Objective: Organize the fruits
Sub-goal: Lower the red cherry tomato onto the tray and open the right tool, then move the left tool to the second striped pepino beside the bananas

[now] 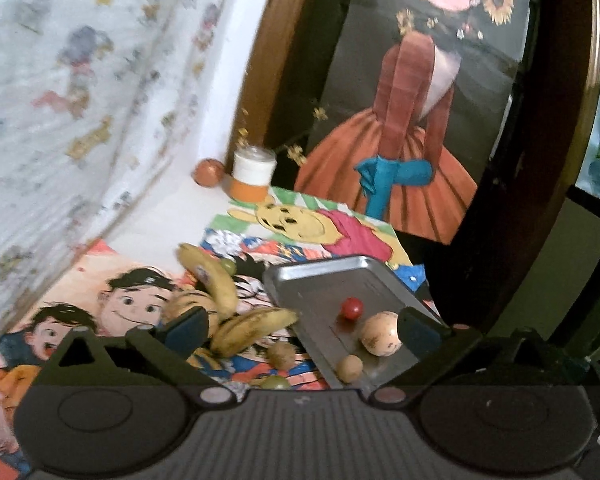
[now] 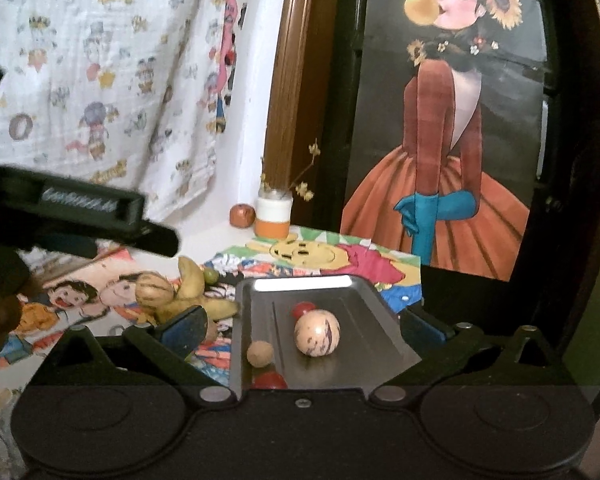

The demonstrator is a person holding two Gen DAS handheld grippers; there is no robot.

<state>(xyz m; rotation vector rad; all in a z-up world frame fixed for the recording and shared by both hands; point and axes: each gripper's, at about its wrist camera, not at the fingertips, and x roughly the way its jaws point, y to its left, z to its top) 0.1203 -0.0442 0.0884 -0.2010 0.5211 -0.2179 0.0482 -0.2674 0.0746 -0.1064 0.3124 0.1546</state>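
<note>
Metal tray (image 2: pixel 384 354) holding a pale streaked round fruit (image 2: pixel 317 336), a small brown fruit (image 2: pixel 260 354) and red ones; bananas (image 1: pixel 236 320), green grapes and a brown fruit (image 1: pixel 281 354) left on the cartoon mat. Roughly half sorted. Left gripper (image 1: pixel 302 326) and right gripper (image 2: pixel 304 330) spread wide, empty.

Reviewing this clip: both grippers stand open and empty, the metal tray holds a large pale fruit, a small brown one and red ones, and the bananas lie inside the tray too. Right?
Not quite. The bananas lie outside the metal tray, on the cartoon cloth beside it, as the left wrist view shows. The rest holds: both grippers' jaws are open and empty, and the tray holds the large pale fruit, small brown one and red ones.
</note>
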